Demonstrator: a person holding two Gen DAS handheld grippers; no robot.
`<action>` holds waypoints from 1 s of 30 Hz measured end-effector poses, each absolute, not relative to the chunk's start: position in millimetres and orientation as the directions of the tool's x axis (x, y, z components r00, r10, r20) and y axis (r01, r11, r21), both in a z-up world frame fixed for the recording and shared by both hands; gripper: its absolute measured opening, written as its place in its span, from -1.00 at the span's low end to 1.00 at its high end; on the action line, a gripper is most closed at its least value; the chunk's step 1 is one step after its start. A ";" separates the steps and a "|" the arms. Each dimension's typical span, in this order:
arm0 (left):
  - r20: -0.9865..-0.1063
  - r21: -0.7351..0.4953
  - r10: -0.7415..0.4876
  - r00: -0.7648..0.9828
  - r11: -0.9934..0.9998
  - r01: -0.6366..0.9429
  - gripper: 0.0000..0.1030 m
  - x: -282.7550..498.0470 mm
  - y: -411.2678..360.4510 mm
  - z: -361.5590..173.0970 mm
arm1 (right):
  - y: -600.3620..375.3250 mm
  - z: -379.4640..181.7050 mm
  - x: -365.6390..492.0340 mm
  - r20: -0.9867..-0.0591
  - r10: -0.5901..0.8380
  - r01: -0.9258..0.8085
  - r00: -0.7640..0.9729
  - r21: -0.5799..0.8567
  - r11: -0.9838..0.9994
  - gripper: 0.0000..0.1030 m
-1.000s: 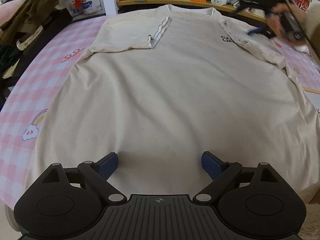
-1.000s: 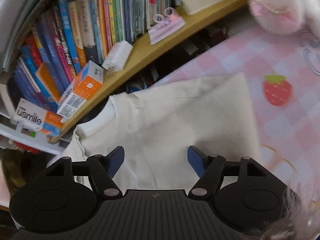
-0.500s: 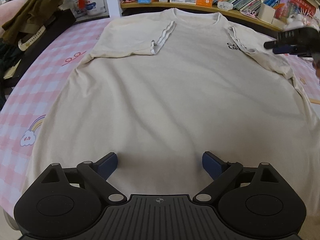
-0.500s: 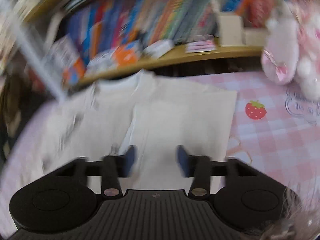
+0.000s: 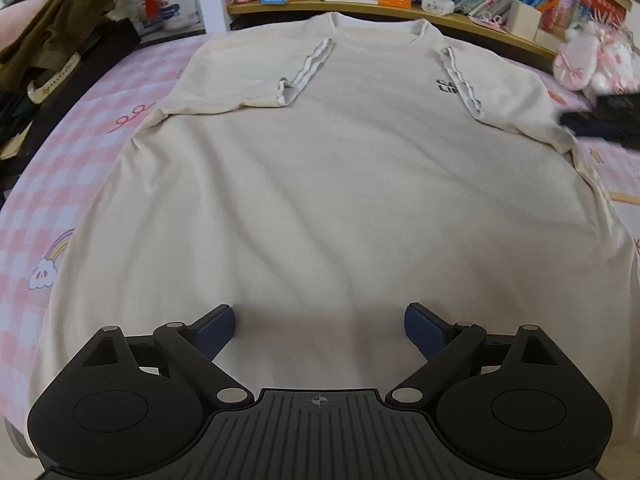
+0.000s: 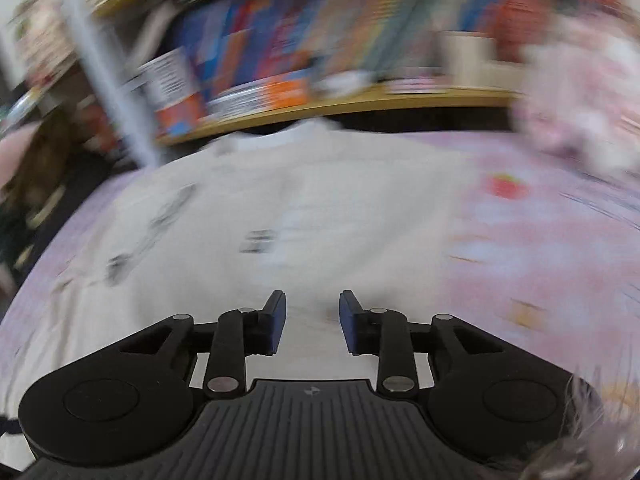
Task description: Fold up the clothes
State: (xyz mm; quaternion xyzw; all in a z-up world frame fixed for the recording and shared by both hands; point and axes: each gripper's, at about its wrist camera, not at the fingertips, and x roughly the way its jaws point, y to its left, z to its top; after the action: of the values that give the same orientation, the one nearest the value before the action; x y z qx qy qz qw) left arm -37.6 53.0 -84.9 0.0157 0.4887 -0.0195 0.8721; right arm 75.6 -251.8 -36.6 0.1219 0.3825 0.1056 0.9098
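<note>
Presently, the cream cotton short-sleeved T-shirt [image 5: 320, 184] lies spread flat, front up, on the pink-and-white checked cloth of the worktop [image 5: 52, 184], its neckline at the far end from both tongs. Both sleeves are folded inward onto the chest, their white-striped cuffs showing. The left tongs [image 5: 319, 330] stand wide apart above the shirt's near hem, nothing between the dark blue pads [image 5: 214, 330]; whether they touch the fabric cannot be told. The right tongs [image 6: 312, 322] stand with a narrow gap; the jaws have just been closing, and nothing is between them, with the shirt's body below and ahead. The right wrist view is blurred. In the left wrist view the right tongs appear as a dark blurred shape at the far right, just beside the shirt's right sleeve. Beyond the neckline runs a wooden bookshelf [image 5: 360, 8] of coloured books; a pink plush toy [image 5: 592, 60] sits far right.
</note>
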 end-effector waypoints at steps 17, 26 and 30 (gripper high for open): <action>-0.856 0.001 -0.036 0.515 0.997 0.071 0.86 -40.2 35.8 -87.0 | -304.7 -65.3 92.1 -0.734 0.248 0.095 0.633 0.391 0.916 -0.93; -0.855 0.006 -0.026 0.519 0.998 0.060 0.85 -50.9 44.2 -87.6 | -302.1 -63.4 95.2 -0.735 0.235 0.066 0.636 0.355 0.933 -0.93; -0.853 0.001 -0.010 0.521 1.000 0.021 0.86 -56.7 49.8 -88.5 | -302.0 -62.5 96.4 -0.739 0.261 0.030 0.621 0.354 0.935 -0.91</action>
State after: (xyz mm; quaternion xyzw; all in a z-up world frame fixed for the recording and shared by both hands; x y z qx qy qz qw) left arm -56.7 49.8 -88.5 0.0055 0.4892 -0.0087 0.8721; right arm 96.4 -302.0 -62.5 0.1686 0.4305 0.0653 0.8843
